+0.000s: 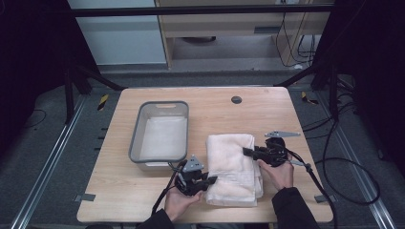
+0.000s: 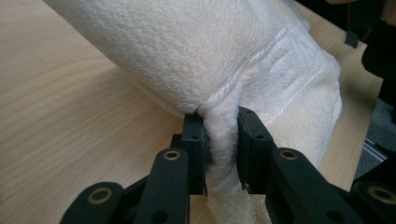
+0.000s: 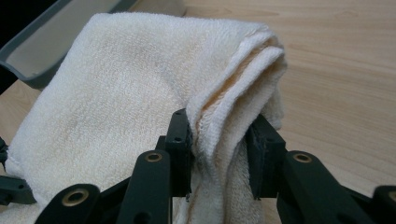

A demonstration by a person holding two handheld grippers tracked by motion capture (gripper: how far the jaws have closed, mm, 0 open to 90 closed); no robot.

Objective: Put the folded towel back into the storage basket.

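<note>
Towel (image 1: pixel 234 164), cream-coloured and folded into a thick rectangle, is found lying on the wooden table (image 1: pixel 143 191), just beside a grey plastic bin (image 1: pixel 160 131) that sits at 9 o'clock from it. The left gripper (image 1: pixel 210 180) is held in the person's left hand (image 1: pixel 179 200) at the towel's 8 o'clock corner; in the left gripper view its jaws are seen nearly closed, with a bunched fold of the towel's hemmed edge pinched between them. The right gripper (image 1: pixel 246 151) is held in the right hand (image 1: pixel 282 174) at the towel's 3 o'clock edge; in the right gripper view its jaws are clamped on several stacked layers of the towel and are kept a little apart by the cloth's thickness. Black cables (image 1: pixel 334 162) are noted trailing across the table at 4 o'clock.
</note>
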